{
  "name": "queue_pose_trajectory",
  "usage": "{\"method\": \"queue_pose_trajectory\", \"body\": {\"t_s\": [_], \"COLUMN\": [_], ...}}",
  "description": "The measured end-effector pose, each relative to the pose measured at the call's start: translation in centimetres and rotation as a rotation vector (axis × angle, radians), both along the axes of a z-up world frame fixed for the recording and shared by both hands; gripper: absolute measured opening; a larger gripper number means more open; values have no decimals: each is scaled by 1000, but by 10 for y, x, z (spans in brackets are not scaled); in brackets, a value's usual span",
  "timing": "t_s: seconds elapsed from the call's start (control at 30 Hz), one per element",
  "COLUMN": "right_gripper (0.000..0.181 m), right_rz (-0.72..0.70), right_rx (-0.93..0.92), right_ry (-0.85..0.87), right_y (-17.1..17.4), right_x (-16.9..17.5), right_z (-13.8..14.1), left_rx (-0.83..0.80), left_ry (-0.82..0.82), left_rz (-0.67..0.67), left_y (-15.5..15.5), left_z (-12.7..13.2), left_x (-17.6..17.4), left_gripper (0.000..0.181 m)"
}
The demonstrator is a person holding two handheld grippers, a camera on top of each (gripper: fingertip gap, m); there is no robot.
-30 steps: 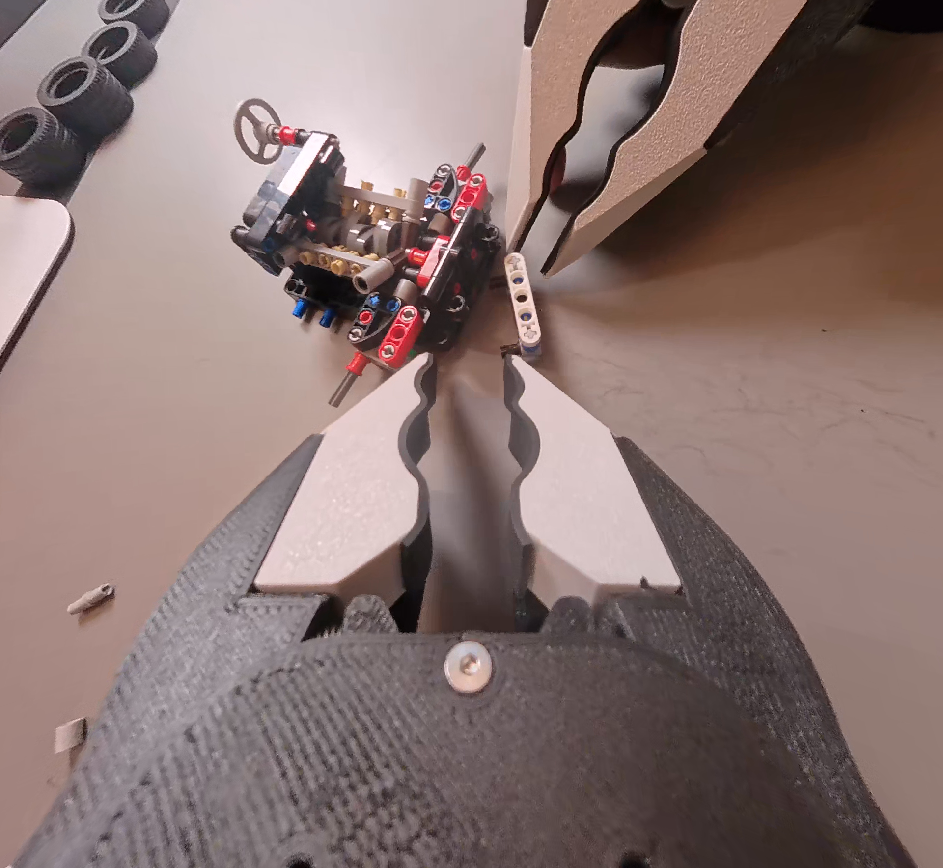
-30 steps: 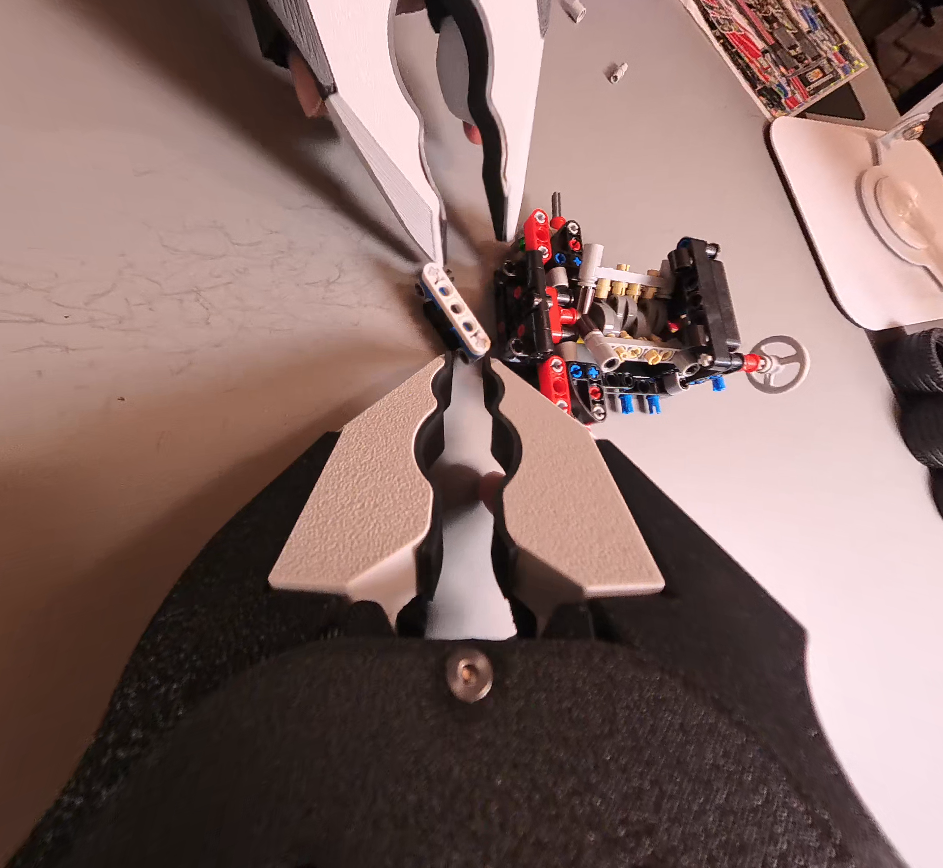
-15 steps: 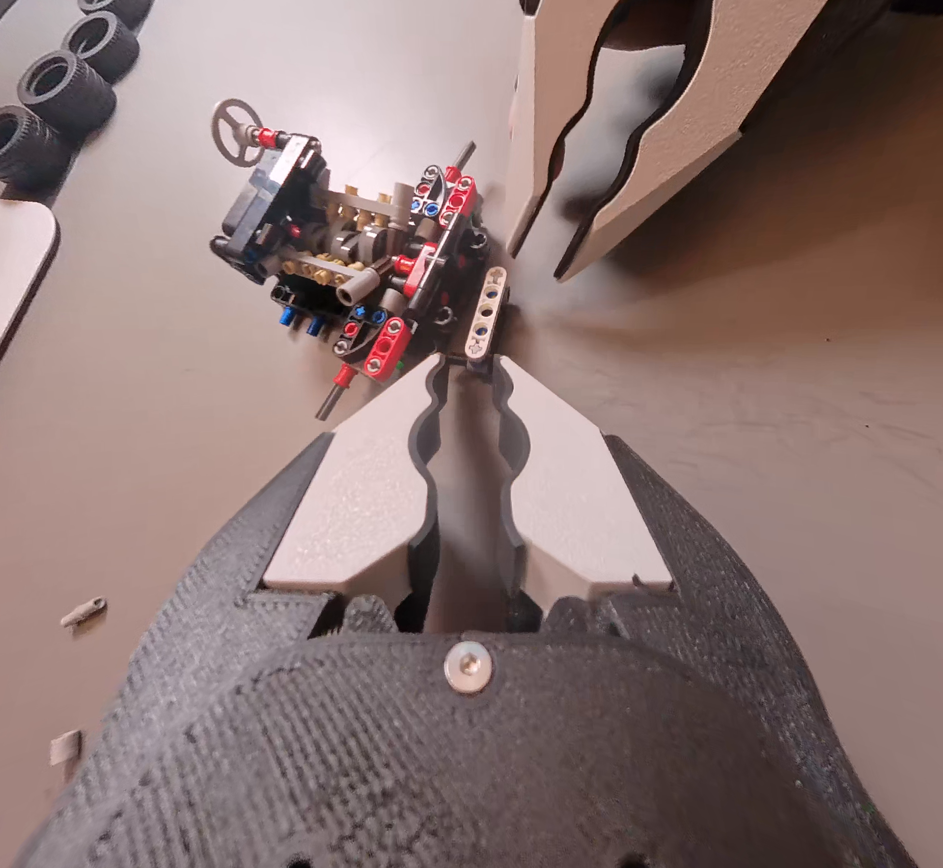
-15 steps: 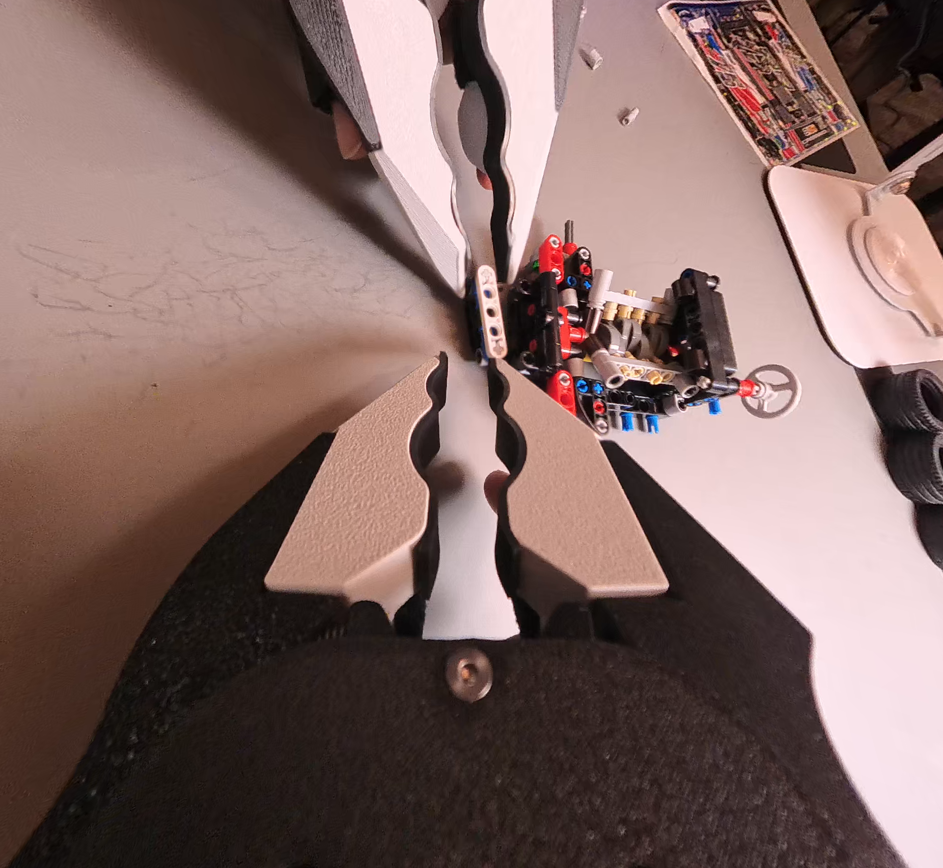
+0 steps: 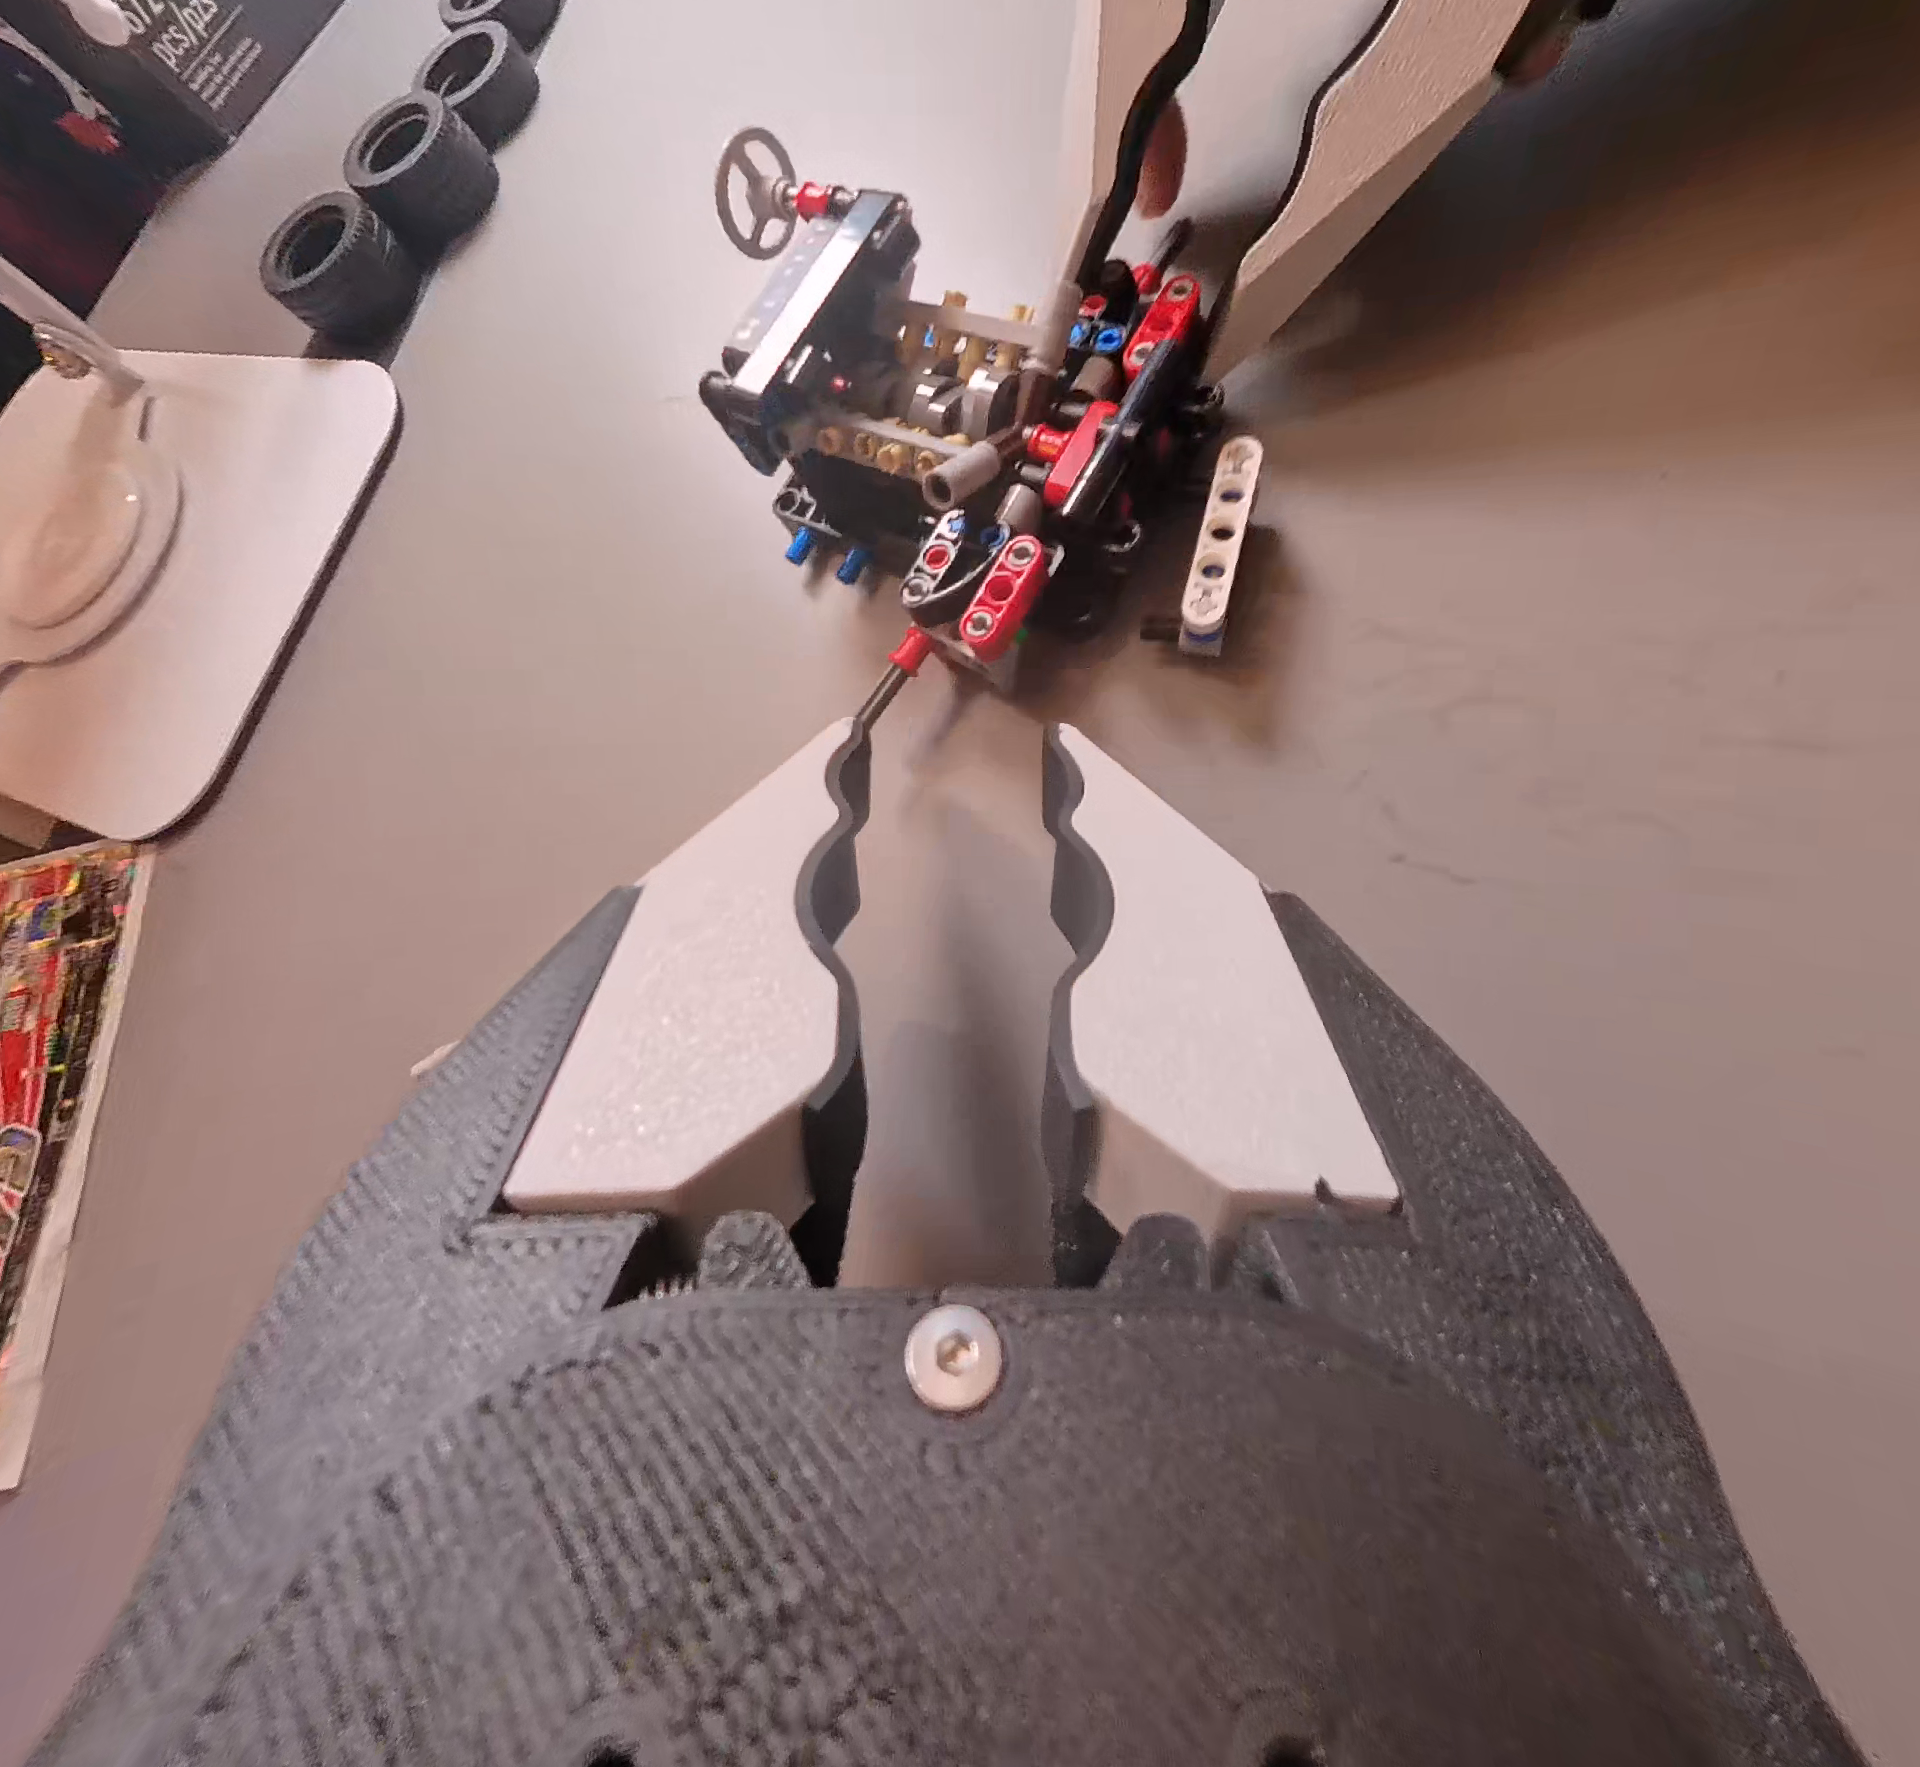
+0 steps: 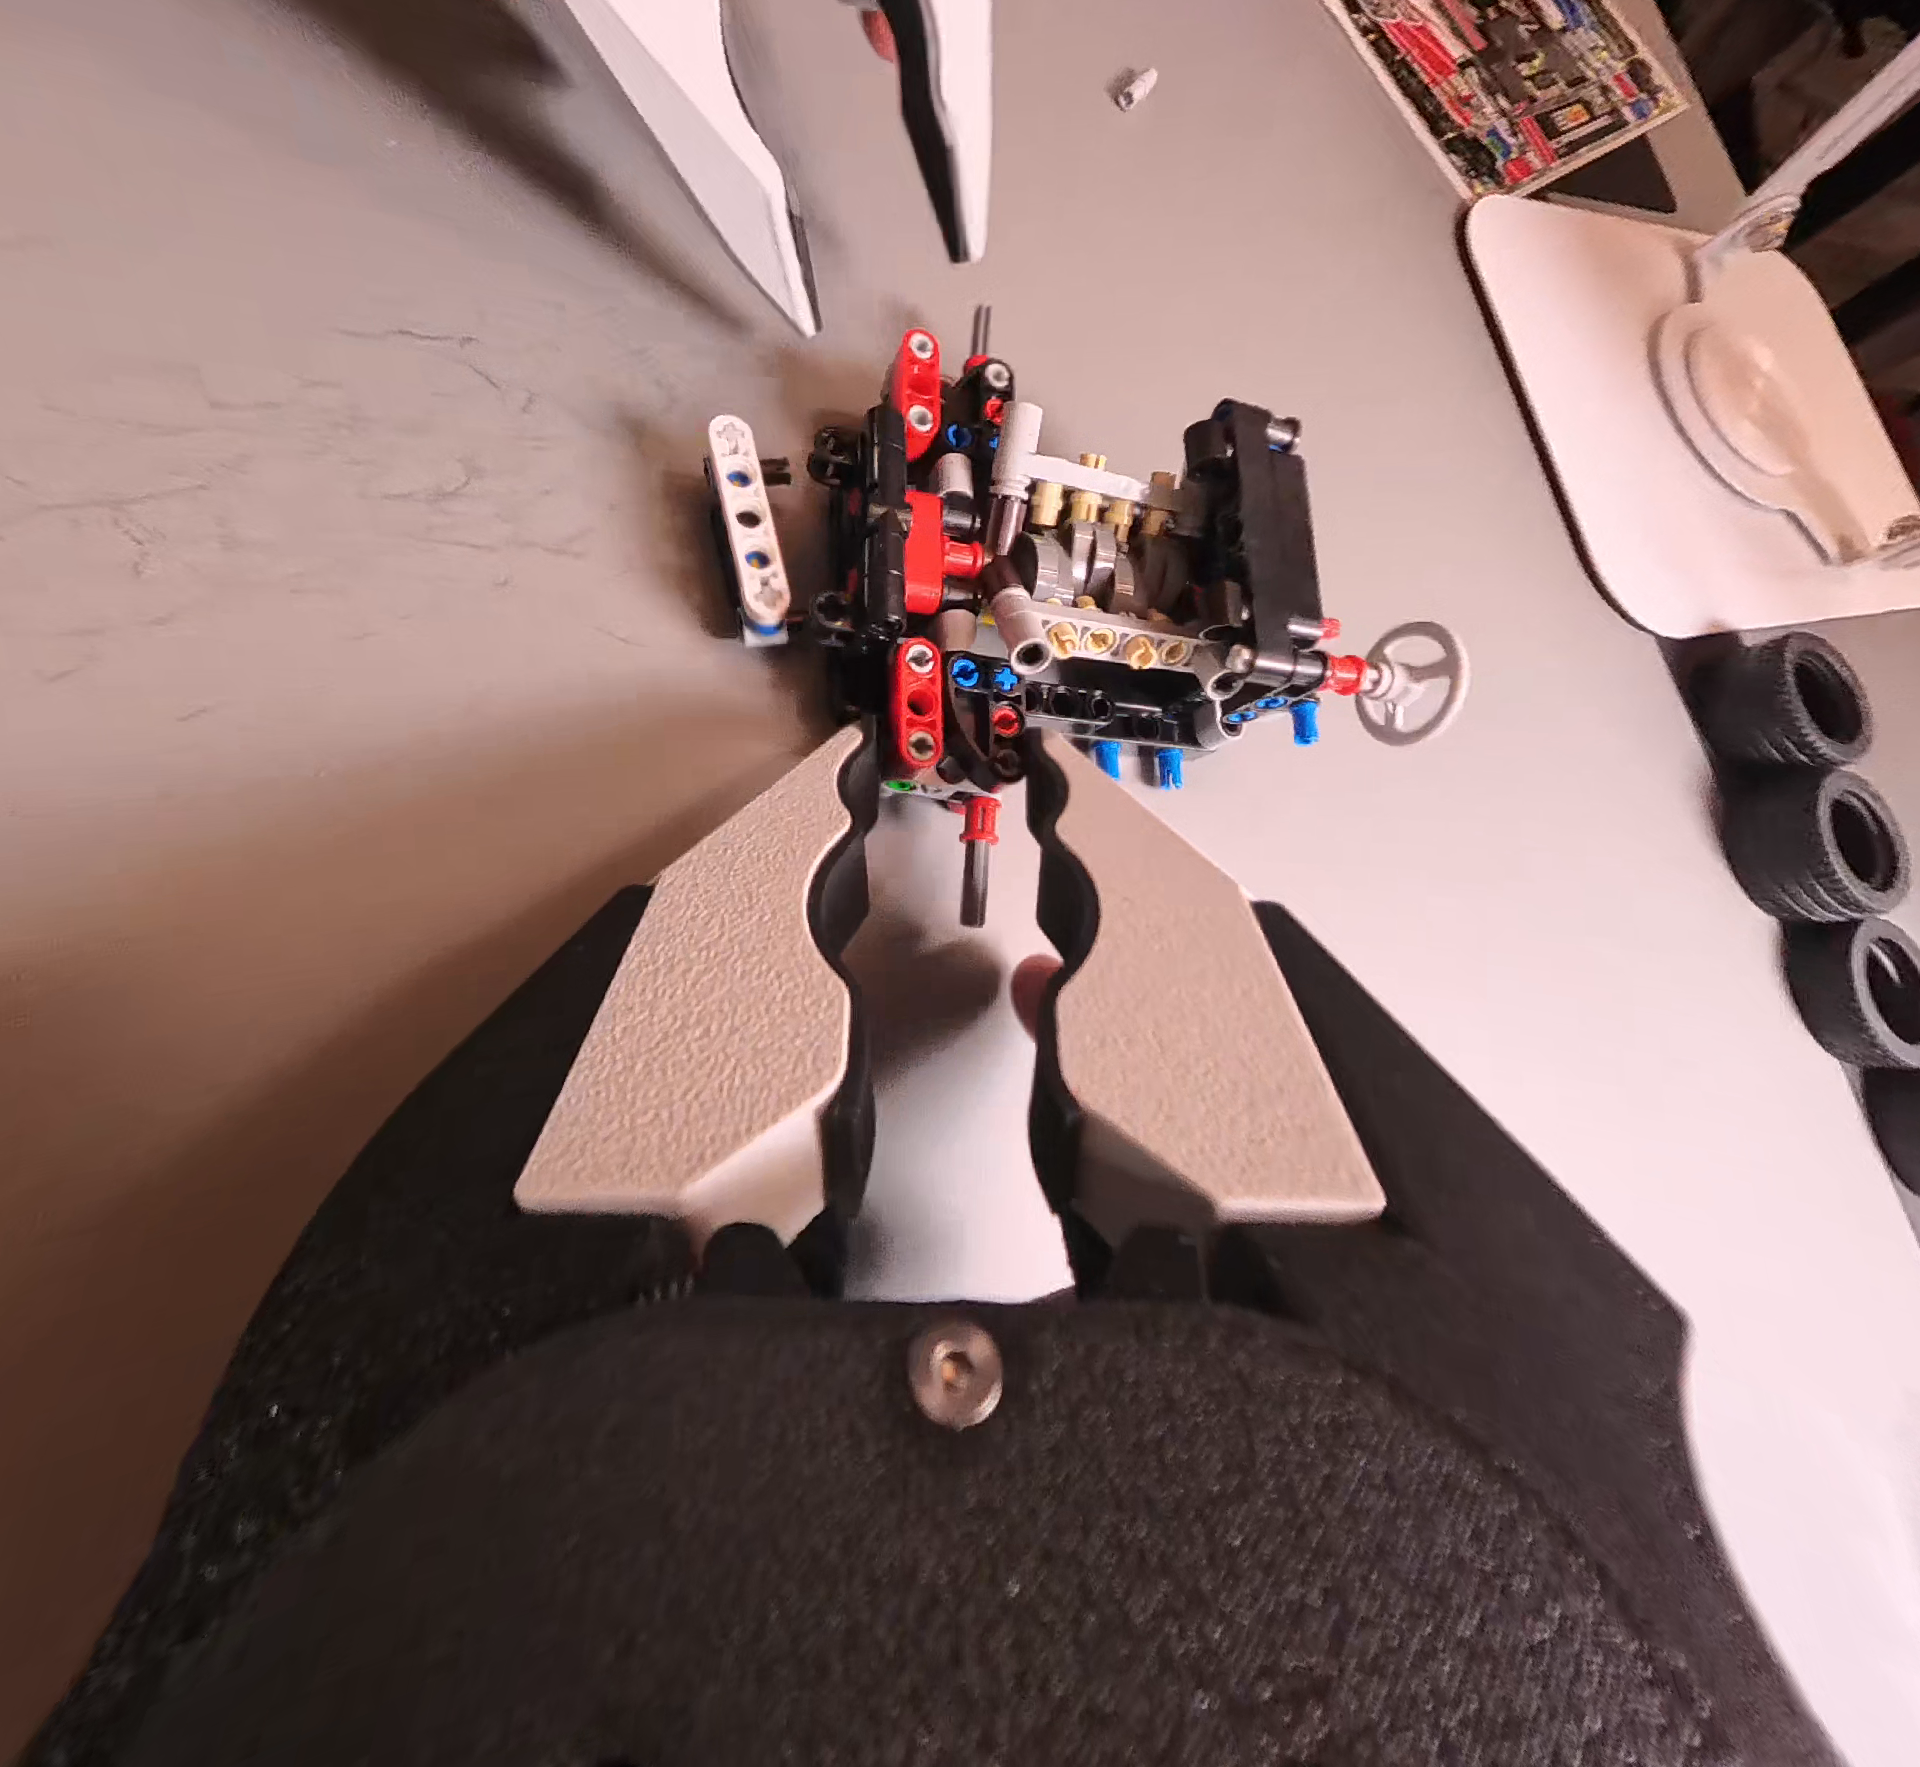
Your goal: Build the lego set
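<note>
The partly built lego assembly [image 5: 935,429], black with red beams and a grey steering wheel [image 5: 753,190], lies on the grey table; it also shows in the right wrist view [image 6: 1060,564]. A loose white beam [image 5: 1221,538] lies flat right beside its end, also in the right wrist view [image 6: 748,533]. My left gripper [image 5: 953,735] is open and empty, its tips just short of the assembly's dark axle. My right gripper [image 6: 948,741] is open, its fingers on either side of the assembly's near end, an axle [image 6: 971,870] between them. Each gripper shows in the other's view [image 5: 1164,315] [image 6: 883,289].
Several black tyres [image 5: 416,138] [image 6: 1829,844] stand in a row beyond the steering wheel. A white stand base [image 5: 187,574] [image 6: 1662,429], an instruction booklet [image 6: 1455,3], a dark box [image 5: 104,3] and small grey pieces [image 6: 1132,88] lie around. The gap from one gripper's tips to the other's is roughly 9 centimetres.
Both grippers have opened wider and left the white beam, which now lies alongside the assembly. My right gripper has moved over the assembly's end. My left gripper has drawn back a little.
</note>
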State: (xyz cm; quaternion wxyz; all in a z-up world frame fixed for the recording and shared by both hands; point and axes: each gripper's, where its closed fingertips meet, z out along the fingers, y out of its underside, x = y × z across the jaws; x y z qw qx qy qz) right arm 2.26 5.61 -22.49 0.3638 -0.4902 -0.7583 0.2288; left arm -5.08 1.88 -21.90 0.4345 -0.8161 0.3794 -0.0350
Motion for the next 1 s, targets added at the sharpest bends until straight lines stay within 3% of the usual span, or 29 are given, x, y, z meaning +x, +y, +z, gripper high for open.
{"method": "queue_pose_trajectory", "body": {"t_s": [0.17, 0.33, 0.43, 0.53, 0.63, 0.73, 0.87, 0.93, 1.0], "right_gripper": [25, 24, 24, 23, 23, 22, 23, 23, 23], "right_rz": [61, 38, 19, 10, -43, -105, -155, -150, -135], "right_rx": [-187, -575, -854, -1027, -1205, -1303, -1367, -1386, -1382], "right_ry": [25, 46, 62, 106, 135, 157, 185, 179, 190], "right_y": [-12, -11, -13, -14, -11, -8, -10, -15, -13], "right_x": [7, 12, 8, 2, -2, -5, -13, -16, -17], "right_z": [17, 43, 59, 69, 72, 71, 73, 73, 75], "left_rx": [83, 218, 273, 253, 263, 270, 283, 307, 297], "left_ry": [10, -2, 16, -6, -63, -132, -114, -67, -61], "left_rz": [-66, -160, -145, -165, -186, -173, -145, -129, -126], "left_y": [-4, -7, 0, 3, 1, 1, 6, 10, 11], "left_z": [5, 25, 29, 27, 32, 42, 43, 43, 46], "left_x": [3, 26, 32, 41, 51, 51, 49, 47, 47], "left_gripper": [49, 55, 54, 64, 57, 48, 54, 35, 33]}}
